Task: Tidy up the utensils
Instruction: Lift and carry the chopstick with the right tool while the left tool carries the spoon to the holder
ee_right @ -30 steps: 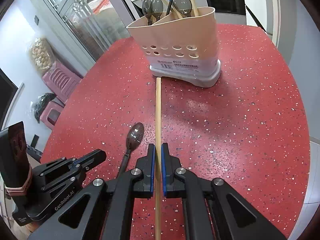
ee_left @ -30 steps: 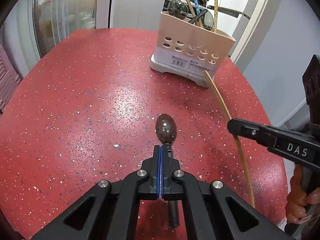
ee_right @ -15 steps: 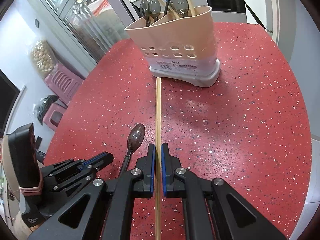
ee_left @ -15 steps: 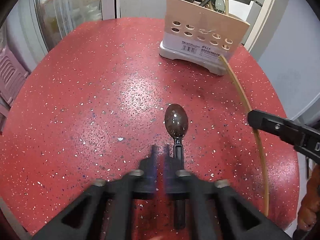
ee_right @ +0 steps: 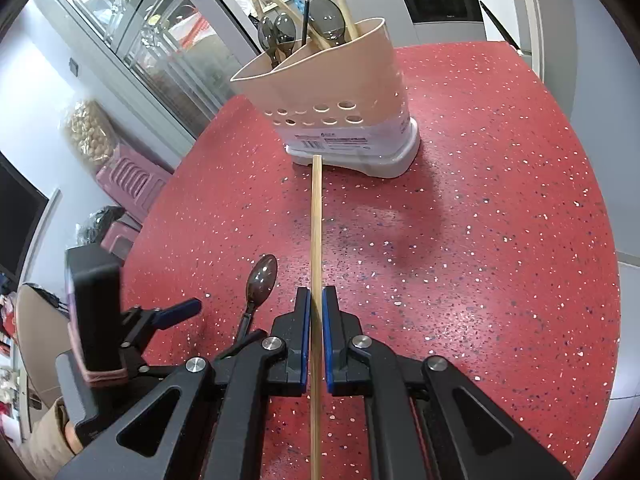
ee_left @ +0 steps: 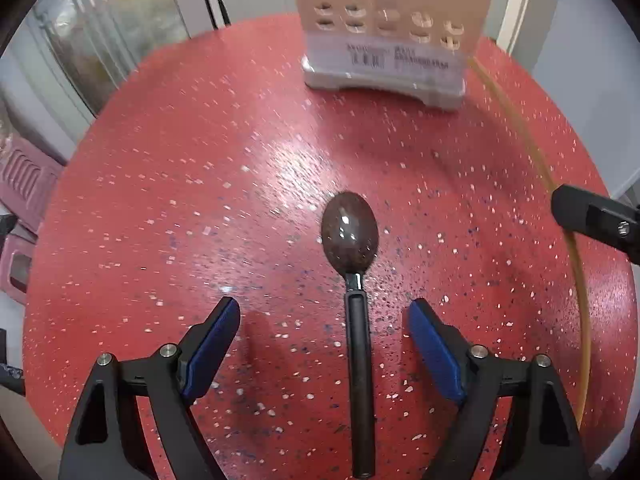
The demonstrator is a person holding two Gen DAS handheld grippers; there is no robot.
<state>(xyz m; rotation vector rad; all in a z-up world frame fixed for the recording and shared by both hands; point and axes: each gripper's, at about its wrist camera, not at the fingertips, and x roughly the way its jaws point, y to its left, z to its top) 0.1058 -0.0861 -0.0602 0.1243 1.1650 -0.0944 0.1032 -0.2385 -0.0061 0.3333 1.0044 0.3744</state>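
Note:
A dark spoon [ee_left: 350, 232] lies flat on the red speckled table [ee_left: 160, 200], bowl pointing toward the beige utensil holder [ee_left: 384, 40]. My left gripper [ee_left: 324, 308] hovers low over the spoon's black handle, open wide, with the handle between the blue pads and nearer the right one; neither pad touches it. My right gripper [ee_right: 316, 292] is shut on a long wooden chopstick [ee_right: 317, 220] whose far tip nearly reaches the base of the holder [ee_right: 332, 92]. The holder has spoons and chopsticks standing in it. From the right wrist view, the spoon [ee_right: 262, 276] and left gripper [ee_right: 220, 320] sit just to the left.
The holder stands at the far side of the round table [ee_right: 480, 240]. A pink crate [ee_right: 132, 176] and glass cabinet doors [ee_right: 168, 52] lie beyond the table's left edge. One finger of the right gripper [ee_left: 592, 220] juts in at the right of the left wrist view.
My left gripper's jaws went from shut to wide open, and it sank and tipped down over the spoon's handle. The right gripper kept still with the chopstick.

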